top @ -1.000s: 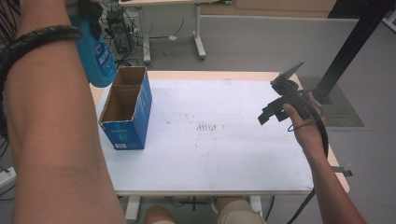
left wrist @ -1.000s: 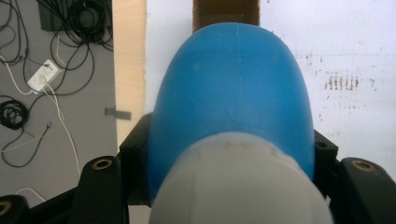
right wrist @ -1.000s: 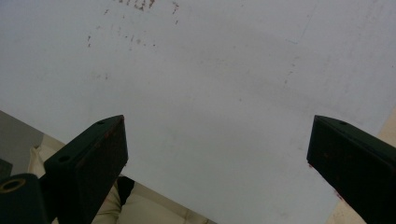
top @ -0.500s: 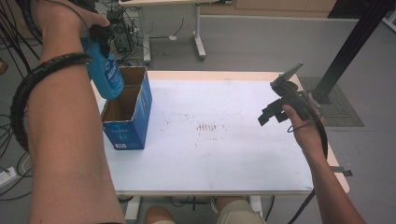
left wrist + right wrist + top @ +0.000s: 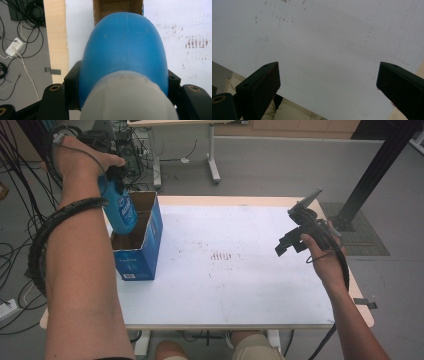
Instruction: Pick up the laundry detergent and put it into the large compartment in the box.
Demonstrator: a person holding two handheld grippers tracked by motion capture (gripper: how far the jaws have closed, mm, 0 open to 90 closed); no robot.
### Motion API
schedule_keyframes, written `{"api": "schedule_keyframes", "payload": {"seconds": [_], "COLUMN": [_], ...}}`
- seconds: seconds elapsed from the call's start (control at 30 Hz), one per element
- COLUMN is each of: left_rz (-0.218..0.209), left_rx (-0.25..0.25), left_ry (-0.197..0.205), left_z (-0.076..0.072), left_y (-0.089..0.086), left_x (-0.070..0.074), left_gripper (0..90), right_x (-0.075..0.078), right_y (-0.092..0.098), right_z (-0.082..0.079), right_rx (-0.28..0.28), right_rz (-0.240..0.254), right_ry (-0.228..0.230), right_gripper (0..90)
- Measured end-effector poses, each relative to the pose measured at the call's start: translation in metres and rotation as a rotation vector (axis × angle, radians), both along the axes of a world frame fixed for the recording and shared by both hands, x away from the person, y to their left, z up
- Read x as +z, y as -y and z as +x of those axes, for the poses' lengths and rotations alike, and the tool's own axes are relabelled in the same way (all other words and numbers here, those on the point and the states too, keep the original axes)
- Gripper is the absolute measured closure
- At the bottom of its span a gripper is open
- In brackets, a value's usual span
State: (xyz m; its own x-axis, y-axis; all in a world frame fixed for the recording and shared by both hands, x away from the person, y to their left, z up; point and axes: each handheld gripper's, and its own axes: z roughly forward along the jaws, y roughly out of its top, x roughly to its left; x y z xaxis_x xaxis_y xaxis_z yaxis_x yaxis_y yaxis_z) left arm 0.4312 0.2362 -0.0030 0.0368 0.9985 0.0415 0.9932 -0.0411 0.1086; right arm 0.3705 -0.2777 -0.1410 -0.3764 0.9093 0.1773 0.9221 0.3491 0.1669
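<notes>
The left gripper [image 5: 116, 177] is clamped on a blue bottle [image 5: 121, 210], its jaws pressed against the bottle's sides just below the pale cap end, as the left gripper view makes plain [image 5: 125, 57]. Compared with a second ago, the left hand has come down: the bottle then hung clear above the far left corner of the table [image 5: 260, 310], and now its lower end dips into the open top of the blue cardboard box [image 5: 137, 255] that stands at the table's left edge. The bottle leans slightly, base down, and sits toward the far side of the opening; whether it touches the box floor or a wall cannot be told, since the box's inside is in shadow.

The right gripper [image 5: 292, 237] hovers over the right side of the table in the same spot as before, its jaws spread wide with nothing between them; in the right gripper view there is bare white tabletop beyond them [image 5: 327, 95].

The descent suggests the work in hand is putting the bottle in the box, and that it is close to done: what likely remains is lowering it until it rests, then letting go. The tilt could catch the base on the box's rim.
</notes>
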Motion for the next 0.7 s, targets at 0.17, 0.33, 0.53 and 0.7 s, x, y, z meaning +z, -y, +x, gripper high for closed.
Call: {"api": "schedule_keyframes", "payload": {"seconds": [0.17, 0.33, 0.53, 0.7], "left_rz": [-0.001, 0.006, 0.011, 0.005], "left_rx": [-0.008, -0.019, -0.02, -0.029], "left_ry": [-0.005, -0.007, -0.01, -0.015], "left_z": [0.002, 0.002, 0.002, 0.002], "left_y": [0.002, 0.004, 0.005, 0.007], "left_x": [-0.013, -0.026, -0.044, -0.066], "left_gripper": [38.0, 38.0, 38.1, 38.1], "right_x": [0.0, -0.003, -0.006, -0.007], "right_y": [0.0, 0.0, 0.003, 0.003], "right_z": [0.0, 0.0, 0.0, 0.0], "right_rx": [-0.003, -0.002, -0.008, -0.013], "right_rz": [0.001, 0.004, 0.005, 0.007], "right_ry": [-0.002, -0.004, -0.007, -0.011], "right_gripper": [5.0, 5.0, 5.0, 5.0]}}
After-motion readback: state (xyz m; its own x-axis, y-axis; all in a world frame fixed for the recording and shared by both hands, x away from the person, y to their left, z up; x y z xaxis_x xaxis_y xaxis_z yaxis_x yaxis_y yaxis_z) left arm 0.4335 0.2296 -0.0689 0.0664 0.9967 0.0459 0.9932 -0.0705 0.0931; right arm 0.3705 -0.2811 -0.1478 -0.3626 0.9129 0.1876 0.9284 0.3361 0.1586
